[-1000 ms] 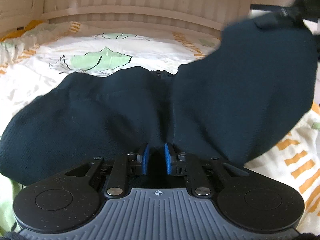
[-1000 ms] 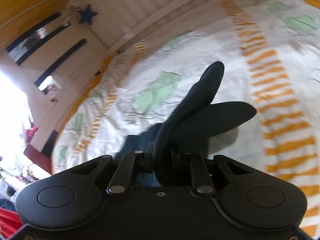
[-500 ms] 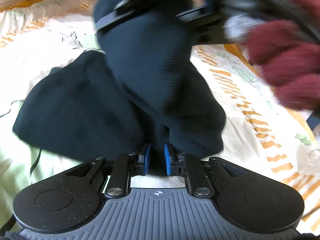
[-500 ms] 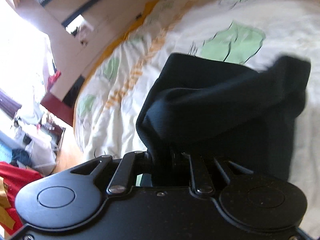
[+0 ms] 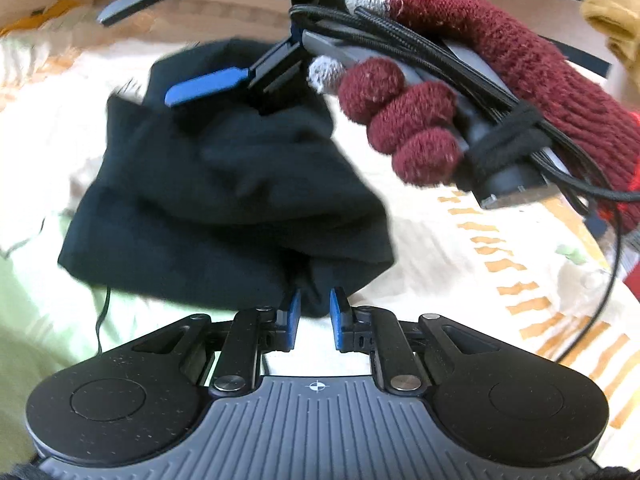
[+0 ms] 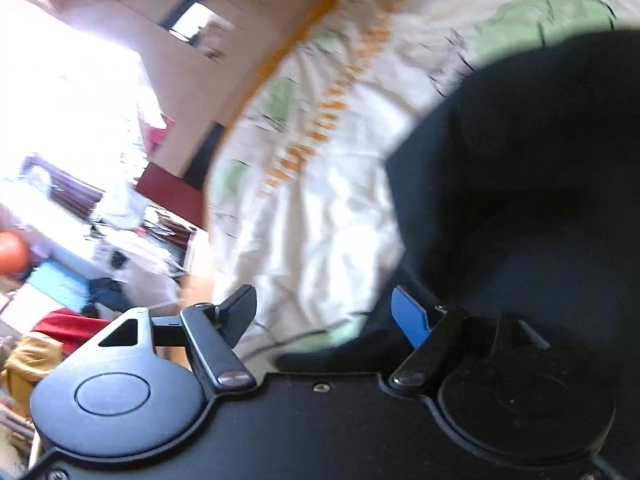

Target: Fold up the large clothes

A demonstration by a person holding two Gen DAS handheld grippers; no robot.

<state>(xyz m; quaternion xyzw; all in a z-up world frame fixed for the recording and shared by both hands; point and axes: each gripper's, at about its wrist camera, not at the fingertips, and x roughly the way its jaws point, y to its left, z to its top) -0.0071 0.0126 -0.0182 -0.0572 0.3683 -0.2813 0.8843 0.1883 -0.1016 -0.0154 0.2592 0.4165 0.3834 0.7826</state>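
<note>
A dark navy garment (image 5: 224,208) lies bunched in a thick folded heap on the bed (image 5: 460,248), over a white bedsheet printed with pale green leaves and orange dashes. The left gripper (image 5: 313,314) sits low at the garment's near edge, its blue-padded fingers (image 5: 295,312) drawn close together and pinching a fold of the cloth between them. Above and to the right, the right gripper (image 5: 172,40) hangs over the heap, held by a hand in a maroon knit glove (image 5: 460,92) with black cables running along the handle; its fingers stand wide apart, one blue pad (image 5: 206,85) just over the fabric. From the right wrist, those spread fingers (image 6: 410,316) hold nothing, with the garment (image 6: 532,184) filling the right side.
</note>
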